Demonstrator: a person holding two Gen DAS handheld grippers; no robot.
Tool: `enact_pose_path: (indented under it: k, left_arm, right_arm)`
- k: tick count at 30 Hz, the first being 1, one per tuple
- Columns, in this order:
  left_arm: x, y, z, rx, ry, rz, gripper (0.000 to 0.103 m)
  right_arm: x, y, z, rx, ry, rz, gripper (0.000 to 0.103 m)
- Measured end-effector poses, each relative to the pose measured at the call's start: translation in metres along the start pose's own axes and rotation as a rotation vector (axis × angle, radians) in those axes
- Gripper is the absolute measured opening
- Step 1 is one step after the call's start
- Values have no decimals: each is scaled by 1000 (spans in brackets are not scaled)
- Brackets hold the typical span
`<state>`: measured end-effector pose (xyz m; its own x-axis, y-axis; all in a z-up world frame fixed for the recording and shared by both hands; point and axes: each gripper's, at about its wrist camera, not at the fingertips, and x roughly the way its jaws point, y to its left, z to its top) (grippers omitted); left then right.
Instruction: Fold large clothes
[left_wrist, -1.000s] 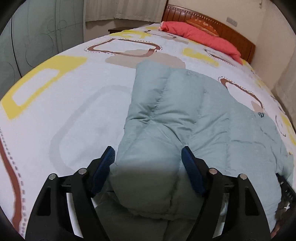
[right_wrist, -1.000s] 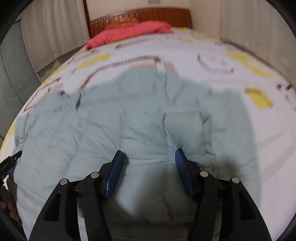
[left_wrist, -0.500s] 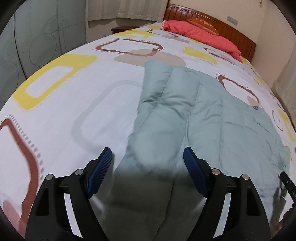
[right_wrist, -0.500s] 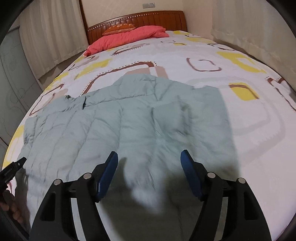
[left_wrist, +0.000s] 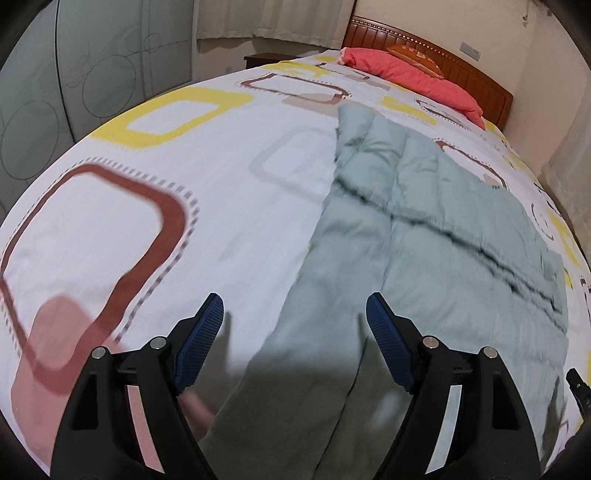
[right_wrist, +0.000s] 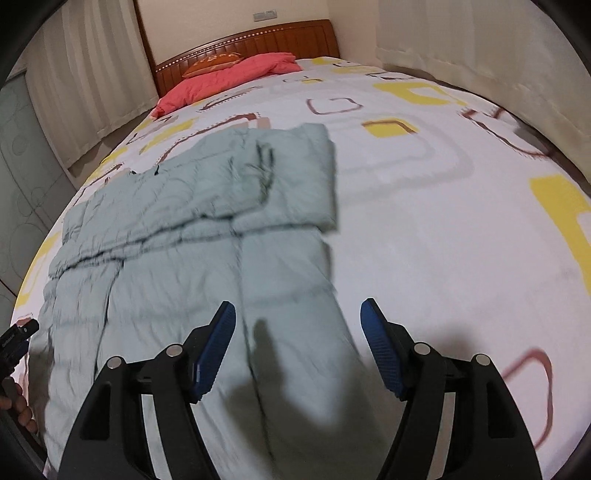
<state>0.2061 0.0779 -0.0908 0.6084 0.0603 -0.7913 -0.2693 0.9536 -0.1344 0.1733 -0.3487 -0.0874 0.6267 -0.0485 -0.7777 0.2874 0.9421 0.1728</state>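
A pale green quilted puffer jacket (left_wrist: 424, 236) lies flat on the bed, with one part folded over itself on its far side. It also shows in the right wrist view (right_wrist: 207, 229). My left gripper (left_wrist: 295, 332) is open and empty, raised above the jacket's left edge. My right gripper (right_wrist: 297, 332) is open and empty, raised above the jacket's right edge. Both cast shadows on the cloth below.
The bed sheet (left_wrist: 166, 206) is white with yellow and brown squares. A red pillow (left_wrist: 410, 74) and a wooden headboard (right_wrist: 258, 37) stand at the far end. Wardrobe doors (left_wrist: 55, 85) are at the left, curtains (right_wrist: 461, 40) at the right.
Both grippers have let go of the jacket and pulled up and back from it. The jacket now lies settled on the bed and looks smaller in both views.
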Motion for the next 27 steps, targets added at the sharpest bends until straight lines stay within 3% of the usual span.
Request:
enact_pose_path:
  k: [9, 17, 27]
  left_arm:
    - [-32, 47, -47, -93, 20, -15, 79]
    - [-62, 85, -89, -198, 35, -87, 79]
    - [-86, 98, -127, -406, 61, -312, 79]
  right_arm:
    - [-27, -41, -46, 75, 33, 28, 69]
    - [-48, -65, -82, 177, 70, 108, 69]
    - [-68, -69, -121, 362, 99, 358, 69]
